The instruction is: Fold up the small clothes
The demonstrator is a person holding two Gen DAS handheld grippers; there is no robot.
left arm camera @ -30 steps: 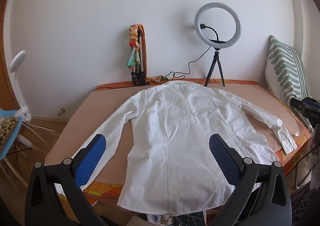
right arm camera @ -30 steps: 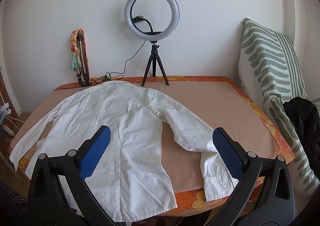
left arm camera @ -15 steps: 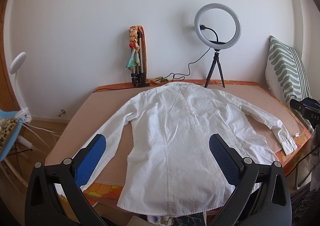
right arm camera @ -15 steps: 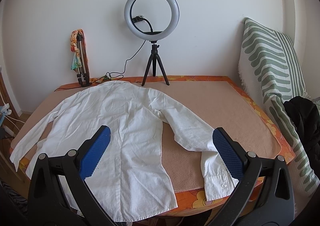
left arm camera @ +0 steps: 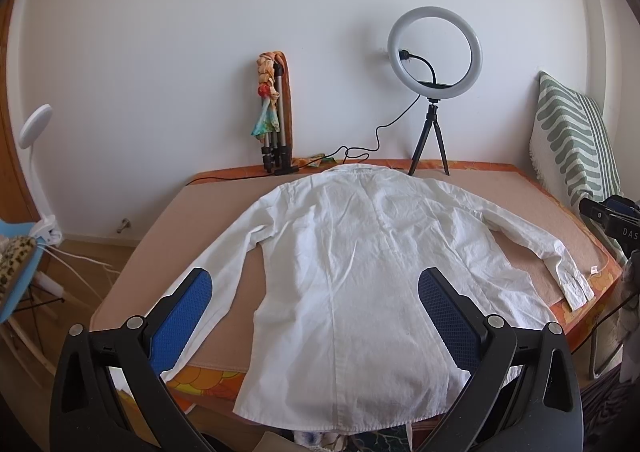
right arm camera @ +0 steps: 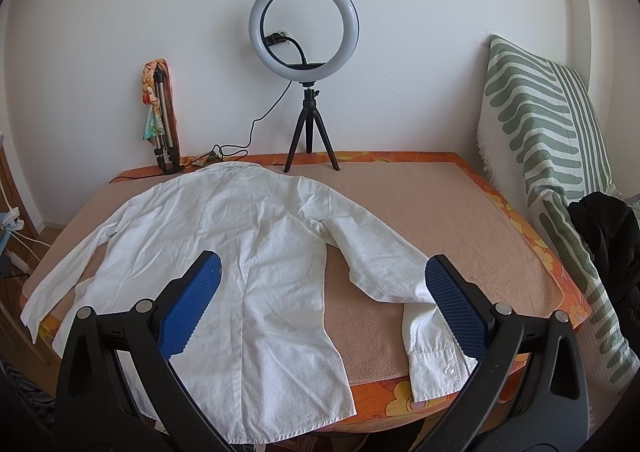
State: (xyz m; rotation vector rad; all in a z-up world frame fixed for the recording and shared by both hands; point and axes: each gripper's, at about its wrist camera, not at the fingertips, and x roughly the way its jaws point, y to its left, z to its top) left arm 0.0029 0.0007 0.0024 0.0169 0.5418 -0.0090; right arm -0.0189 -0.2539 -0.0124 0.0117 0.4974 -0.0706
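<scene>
Left wrist view: the left gripper point(left arm camera: 316, 316) is hovering released over the shirt point(left arm camera: 360, 272), which is lying back-up, hem overhanging the tabletop's point(left arm camera: 180, 244) near edge. Folding is seemingly not begun; next comes pinching a sleeve.

Right wrist view: the right gripper point(right arm camera: 322, 302) is hanging spread wide, empty, above the creased white shirt point(right arm camera: 240, 252), its cuff point(right arm camera: 434, 366) at the near-right edge.

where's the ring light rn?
The ring light stands on its small tripod at the table's far edge by the wall, just behind the white shirt collar; right of the folded tripod in both wrist views.
</scene>
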